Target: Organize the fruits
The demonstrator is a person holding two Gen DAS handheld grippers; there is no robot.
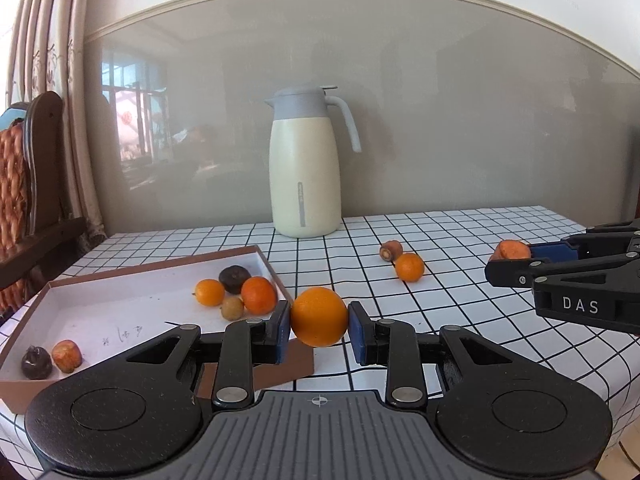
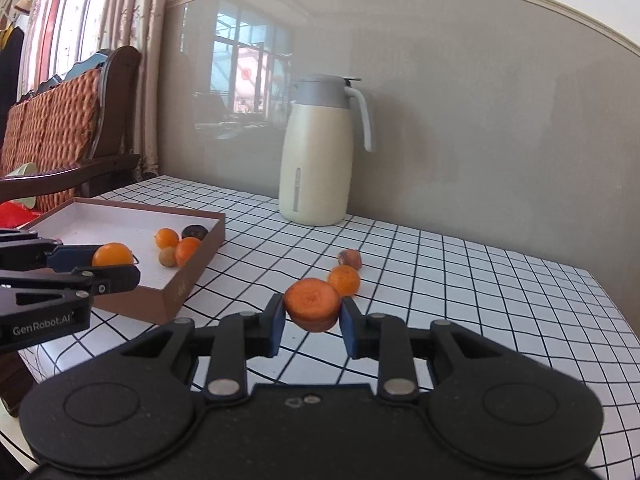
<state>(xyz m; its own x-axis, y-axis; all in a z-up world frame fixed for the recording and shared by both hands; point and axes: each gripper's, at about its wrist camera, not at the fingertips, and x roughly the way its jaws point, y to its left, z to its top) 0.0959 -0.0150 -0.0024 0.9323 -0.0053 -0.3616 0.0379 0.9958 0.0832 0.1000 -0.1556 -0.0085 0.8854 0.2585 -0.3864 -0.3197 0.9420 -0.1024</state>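
Observation:
My left gripper (image 1: pixel 319 322) is shut on an orange (image 1: pixel 319 317), held above the table beside the right edge of a shallow brown box (image 1: pixel 100 276). The box holds several small fruits: oranges (image 1: pixel 259 295), a dark fruit (image 1: pixel 235 279) and a carrot piece (image 1: pixel 67 356). My right gripper (image 2: pixel 313 314) is shut on a carrot chunk (image 2: pixel 312 303), lifted over the checked cloth. In the right wrist view the left gripper (image 2: pixel 114 266) with its orange (image 2: pixel 112 255) hangs over the box (image 2: pixel 188 280). A small orange (image 2: pixel 344 280) and a carrot stub (image 2: pixel 351 258) lie on the cloth.
A cream thermos jug (image 1: pixel 305 168) stands at the back of the table against the wall. A wooden chair (image 2: pixel 68 128) with a woven cushion is at the left, beside curtains. The table's right edge (image 2: pixel 616 320) drops off nearby.

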